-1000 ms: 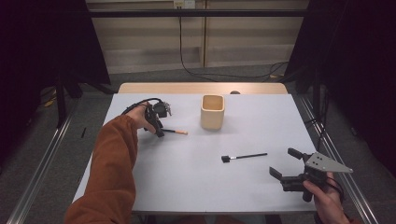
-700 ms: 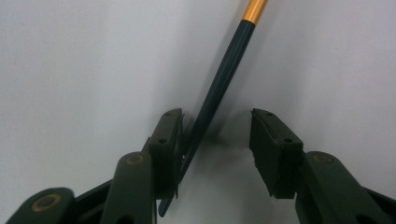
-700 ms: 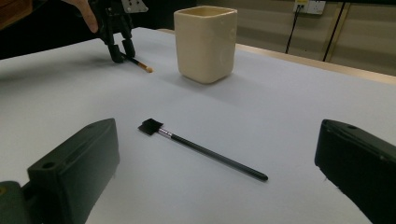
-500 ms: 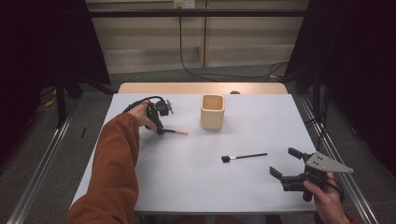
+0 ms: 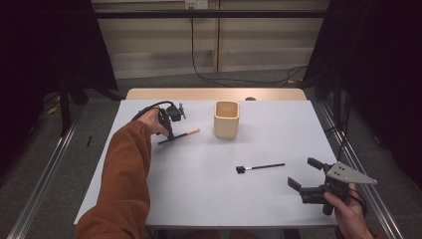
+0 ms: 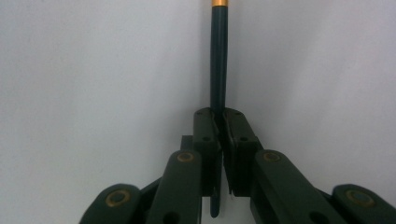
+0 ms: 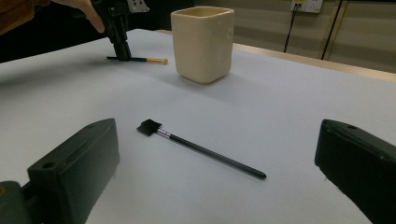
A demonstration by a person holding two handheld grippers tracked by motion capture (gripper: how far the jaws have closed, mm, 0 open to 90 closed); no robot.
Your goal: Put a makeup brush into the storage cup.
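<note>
the left gripper is clamped on the dark handle of a small brush, which lies flat on the white table just left of the cream cup. the right gripper hangs with jaws wide apart near the table's right front edge, a second brush with a black head lying on the table ahead of it. this looks like the pickup step; next, probably lift the brush and tip it into the cup.

White table: beige cup, black brush, orange-tipped brush.
</note>
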